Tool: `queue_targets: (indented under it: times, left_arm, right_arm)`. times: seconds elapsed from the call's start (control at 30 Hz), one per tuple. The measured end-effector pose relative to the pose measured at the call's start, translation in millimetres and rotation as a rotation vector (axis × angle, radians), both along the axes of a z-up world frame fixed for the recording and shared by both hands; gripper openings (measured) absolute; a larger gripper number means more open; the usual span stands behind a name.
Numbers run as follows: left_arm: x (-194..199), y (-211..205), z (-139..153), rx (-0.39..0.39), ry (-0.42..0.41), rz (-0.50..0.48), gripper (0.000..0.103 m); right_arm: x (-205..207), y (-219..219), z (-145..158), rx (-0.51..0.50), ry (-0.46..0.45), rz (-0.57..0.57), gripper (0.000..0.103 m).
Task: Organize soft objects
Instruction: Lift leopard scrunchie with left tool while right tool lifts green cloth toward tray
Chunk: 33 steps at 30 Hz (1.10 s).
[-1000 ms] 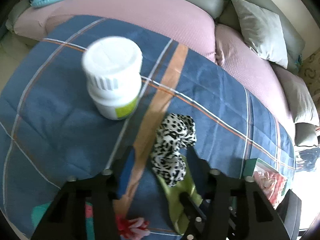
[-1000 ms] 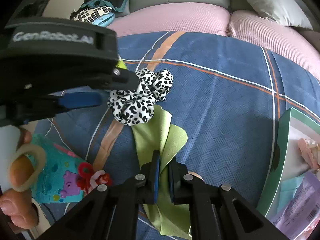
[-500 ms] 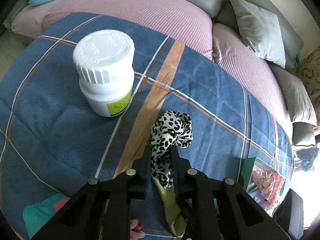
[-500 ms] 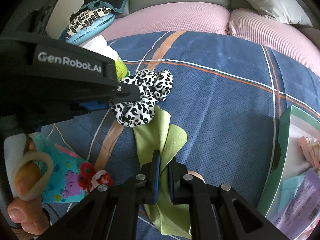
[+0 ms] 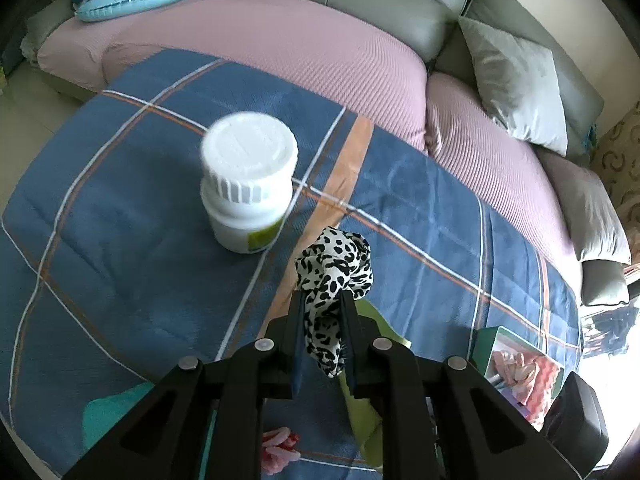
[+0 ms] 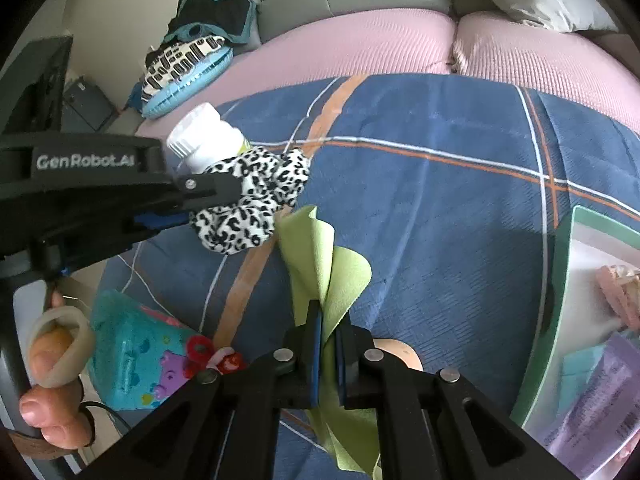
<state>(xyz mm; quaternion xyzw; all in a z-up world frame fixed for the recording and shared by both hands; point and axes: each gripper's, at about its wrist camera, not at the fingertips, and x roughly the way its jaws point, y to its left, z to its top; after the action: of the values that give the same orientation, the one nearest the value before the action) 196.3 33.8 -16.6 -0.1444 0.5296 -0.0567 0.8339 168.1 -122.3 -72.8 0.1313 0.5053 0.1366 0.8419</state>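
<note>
Mid-sort on the plaid blanket (image 5: pixel 120 240): the left gripper (image 5: pixel 323 320) is clenched on a leopard-print scrunchie (image 5: pixel 334 268), lifted clear of the cloth near the blanket's middle, just beside a white bottle (image 5: pixel 248 184). The right gripper (image 6: pixel 329 332) pinches a green cloth (image 6: pixel 320 256) — its loose end trails toward the near edge. Judged step: pick-up done, carry pending. Next move likely calls for taking both soft items to the green-rimmed box (image 6: pixel 560 264) at the right edge w/o snagging.
</note>
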Motion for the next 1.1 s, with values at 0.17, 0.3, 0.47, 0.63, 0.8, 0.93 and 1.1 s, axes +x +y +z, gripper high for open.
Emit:
queue_targets:
  times: [0.17,0.3,0.47,0.63,0.8,0.93,1.1]
  left_arm:
    - [-6.4,4.3,15.5,0.003,-0.041,0.010,0.017]
    - [-13.1,5.7,29.8,0.000,-0.078,0.012,0.017]
    - [-23.0,8.1,46.2,-0.001,-0.116,0.015,0.017]
    - [-30.9,5.4,56.2,0.003,-0.142,0.010,0.017]
    - [-37.6,0.8,62.7,-0.003,-0.157,0.000,0.017]
    - [-42.4,-4.7,67.3,0.002,-0.170,-0.011,0.017]
    - [-50.0,-18.4,70.7,0.009,-0.179,-0.045,0.017]
  right_arm:
    - [-1.8,-6.6,11.6,0.031,-0.034,-0.012,0.006]
    - [-8.5,-12.4,28.8,0.057,-0.077,-0.029,0.006]
    - [-18.7,-21.4,50.9,0.065,-0.134,-0.062,0.006]
    - [-31.1,-33.2,73.2,0.058,-0.190,-0.104,0.006]
    - [-41.7,-48.7,86.6,0.050,-0.223,-0.148,0.006]
    - [-52.7,-68.7,93.6,0.043,-0.238,-0.203,0.006]
    - [-70.0,-98.5,102.8,0.024,-0.256,-0.284,0.006]
